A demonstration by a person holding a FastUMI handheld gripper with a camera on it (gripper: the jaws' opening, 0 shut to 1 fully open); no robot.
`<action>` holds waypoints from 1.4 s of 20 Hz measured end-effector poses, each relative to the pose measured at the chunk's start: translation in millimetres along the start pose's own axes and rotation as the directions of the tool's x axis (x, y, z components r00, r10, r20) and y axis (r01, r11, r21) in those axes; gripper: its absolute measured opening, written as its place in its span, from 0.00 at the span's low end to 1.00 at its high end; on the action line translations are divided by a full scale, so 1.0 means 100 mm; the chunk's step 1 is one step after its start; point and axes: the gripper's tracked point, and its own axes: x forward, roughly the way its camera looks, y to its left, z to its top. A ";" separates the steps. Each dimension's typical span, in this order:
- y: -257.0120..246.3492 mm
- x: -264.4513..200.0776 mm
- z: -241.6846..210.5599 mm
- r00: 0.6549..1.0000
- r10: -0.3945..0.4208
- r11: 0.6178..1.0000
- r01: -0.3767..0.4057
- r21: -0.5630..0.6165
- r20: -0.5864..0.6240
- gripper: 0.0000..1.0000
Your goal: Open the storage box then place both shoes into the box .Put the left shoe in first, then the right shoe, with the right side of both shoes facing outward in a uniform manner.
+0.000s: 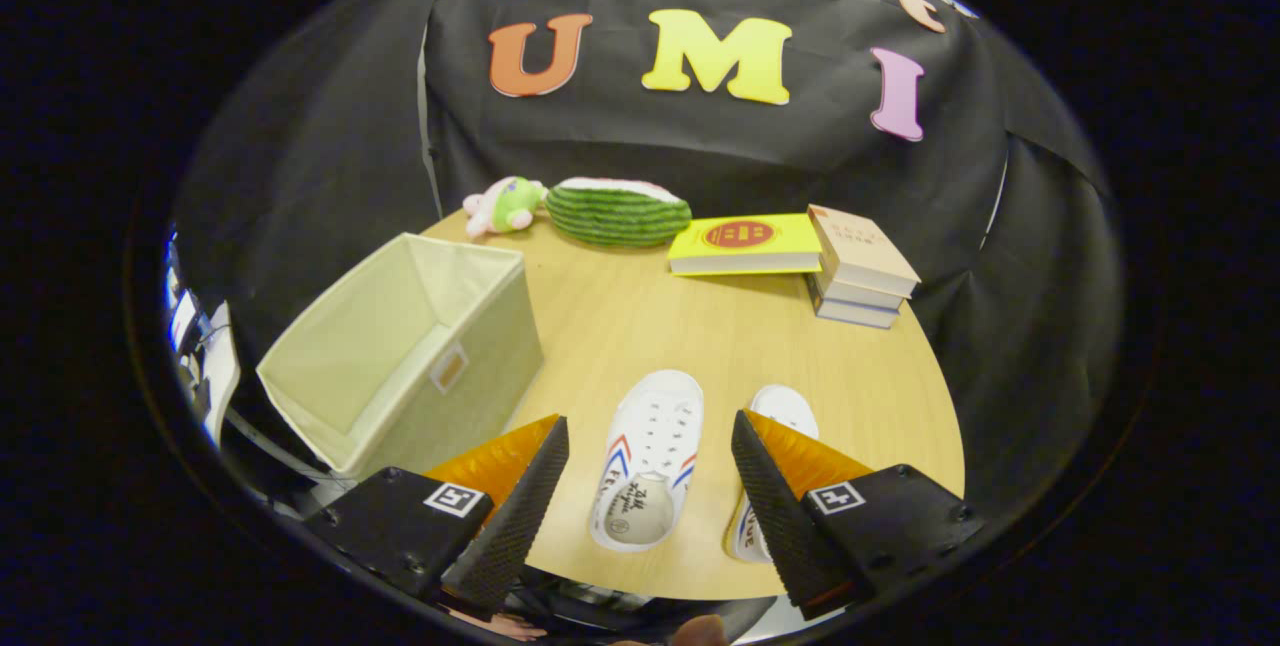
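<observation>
Two white shoes with red and blue stripes lie side by side on the round wooden table (700, 326), toes pointing away from me. One shoe (648, 461) lies between my fingers, below them. The other shoe (780, 416) is partly hidden behind my right finger. A pale green fabric storage box (400, 356) stands to the left of the shoes, its top open and nothing inside. My gripper (650, 486) hovers above the near shoes, open wide, touching nothing.
At the table's far side lie a small plush toy (505, 206) and a watermelon-shaped cushion (618, 213). A yellow book (745, 244) and a stack of books (860, 266) sit at the far right. The table edge curves close behind the shoes.
</observation>
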 end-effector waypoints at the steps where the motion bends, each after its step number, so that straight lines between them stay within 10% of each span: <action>1: -0.05 0.08 -0.11 0.999 -0.006 1.000 0.006 -0.008 -0.040 1.00; 10: -0.18 0.80 -0.67 0.955 0.039 0.999 -0.041 -0.001 -0.293 0.92; 23: -0.06 0.92 -0.83 0.901 0.180 0.948 -0.052 0.314 -0.396 0.11; 28: 0.06 0.67 -0.55 0.913 0.279 0.857 -0.097 0.506 -0.298 0.06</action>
